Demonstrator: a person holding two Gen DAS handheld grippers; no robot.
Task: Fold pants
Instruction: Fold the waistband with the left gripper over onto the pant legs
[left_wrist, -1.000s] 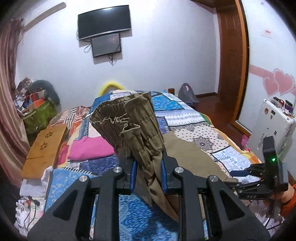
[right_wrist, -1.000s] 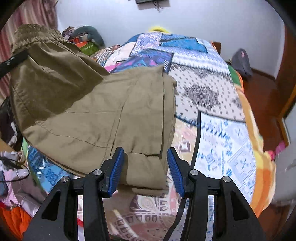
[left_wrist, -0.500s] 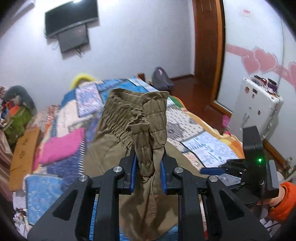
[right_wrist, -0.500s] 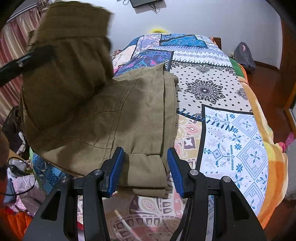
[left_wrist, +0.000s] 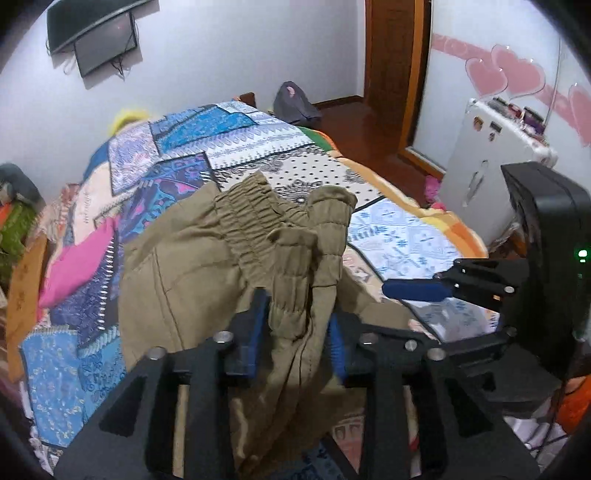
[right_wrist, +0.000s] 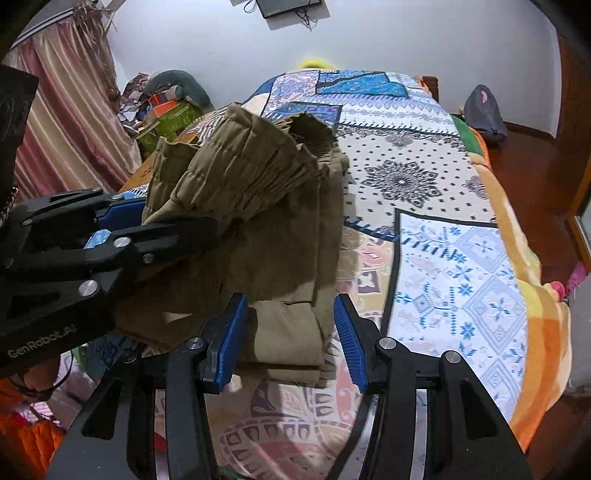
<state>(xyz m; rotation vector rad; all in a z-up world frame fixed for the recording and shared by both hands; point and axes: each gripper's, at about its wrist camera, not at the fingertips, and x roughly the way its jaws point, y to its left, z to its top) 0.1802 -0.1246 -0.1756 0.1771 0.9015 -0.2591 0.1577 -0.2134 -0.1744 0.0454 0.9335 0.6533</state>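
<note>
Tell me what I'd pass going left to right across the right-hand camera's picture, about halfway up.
Striped curtain → left gripper, shut on the waistband → khaki pants → patchwork bedspread → wooden floor. The right gripper sits lower, open, at the pants' folded end.

Left gripper (left_wrist: 297, 328): jaws clamped on bunched fabric, raised at scene left. Right gripper (right_wrist: 290, 332): jaws spread wide, gripping nothing, positioned near and to the right.

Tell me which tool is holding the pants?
The left tool. It is pinching the pants at the stretchy waistband; the right tool is open and grips nothing.
</note>
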